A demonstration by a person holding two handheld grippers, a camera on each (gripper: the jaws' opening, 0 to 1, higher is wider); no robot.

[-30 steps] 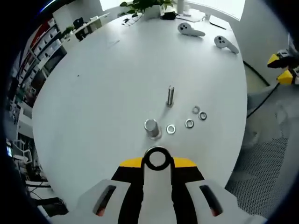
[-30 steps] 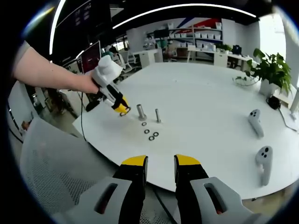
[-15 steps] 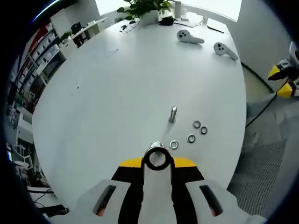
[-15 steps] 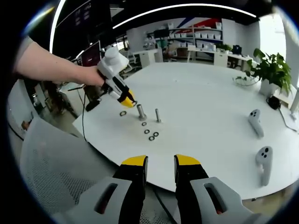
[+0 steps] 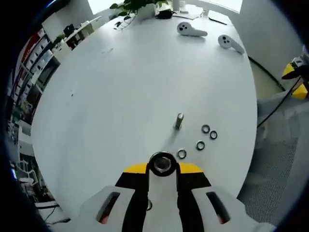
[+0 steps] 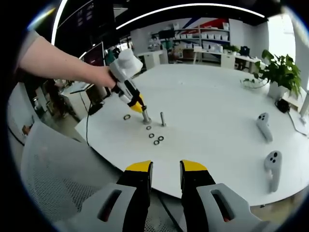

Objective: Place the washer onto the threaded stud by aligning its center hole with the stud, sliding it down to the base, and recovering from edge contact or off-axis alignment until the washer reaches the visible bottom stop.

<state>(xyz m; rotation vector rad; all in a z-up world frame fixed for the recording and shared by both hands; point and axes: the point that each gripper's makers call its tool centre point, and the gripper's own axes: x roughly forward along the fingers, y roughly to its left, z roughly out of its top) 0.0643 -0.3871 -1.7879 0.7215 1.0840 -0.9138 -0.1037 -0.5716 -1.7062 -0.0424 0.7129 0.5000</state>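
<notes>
**Washer presented to the stud; seating not yet done.** In the left gripper view, the left tool has its jaws closed across the washer, which sits upright between the yellow tips. Grey metal shows through the washer's centre hole, and we take this to be the top of the threaded stud. In the right gripper view, the left tool is angled down with its tips just above the threaded stud, which stands on the table.

We cannot tell whether the hole has already caught the stud's tip. We judge the approach and rough alignment done. The slide down to the base and the release are left.

A thinner stud stands just beside it, and small spare washers lie near. A larger ring lies on the table to the other side.

The right tool hangs well apart off the table edge, its jaws a narrow gap apart and holding nothing.
</notes>
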